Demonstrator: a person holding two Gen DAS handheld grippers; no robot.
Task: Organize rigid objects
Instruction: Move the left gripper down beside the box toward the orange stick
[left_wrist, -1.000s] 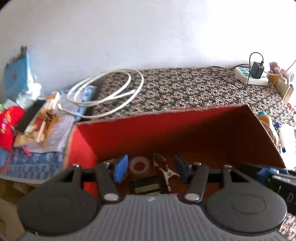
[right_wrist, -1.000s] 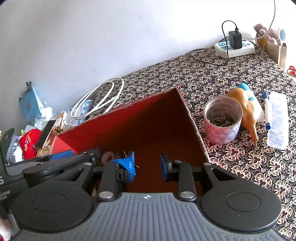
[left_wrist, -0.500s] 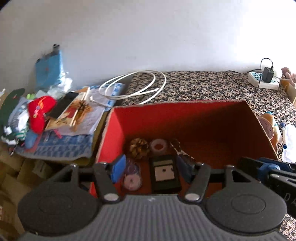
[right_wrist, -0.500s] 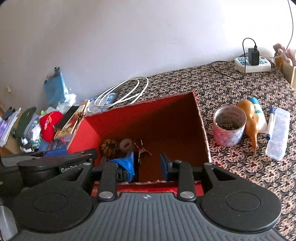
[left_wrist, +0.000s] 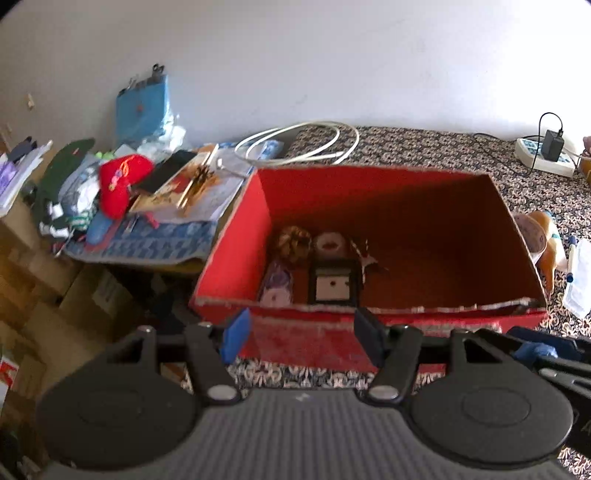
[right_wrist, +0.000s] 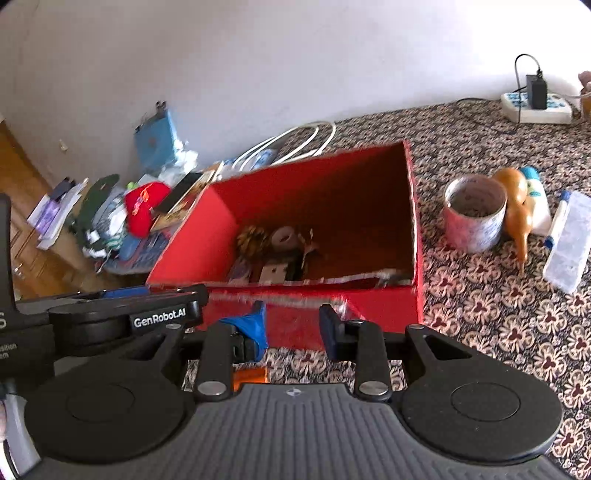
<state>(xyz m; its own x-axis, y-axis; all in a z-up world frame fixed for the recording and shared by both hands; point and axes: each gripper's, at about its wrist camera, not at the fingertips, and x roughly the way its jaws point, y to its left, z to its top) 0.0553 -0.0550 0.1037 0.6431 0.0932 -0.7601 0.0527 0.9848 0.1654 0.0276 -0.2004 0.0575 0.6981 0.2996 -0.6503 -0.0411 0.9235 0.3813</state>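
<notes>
Beside the red box (right_wrist: 384, 310), on its right, wait one tape roll (right_wrist: 474, 212), one gourd (right_wrist: 517, 210), one marker (right_wrist: 554, 225) and one clear case (right_wrist: 569, 240). Both the left gripper (left_wrist: 301, 338) and right gripper (right_wrist: 291, 326) hover empty before the box, jaws parted. A good next pick probably means squaring the right fingers across one item; five pieces already lie boxed.

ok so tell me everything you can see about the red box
The open red cardboard box is rectangular and lidless, red inside and out, with a worn, whitish, frayed near rim. It sits upright on the dark floral-patterned cloth. Clustered in its left part lie a brown pinecone, a roll of clear tape, a black-and-white rectangular device, a small metal clip and a purple packet. Its right part looks bare. Neither hand-held gripper touches it.
</notes>
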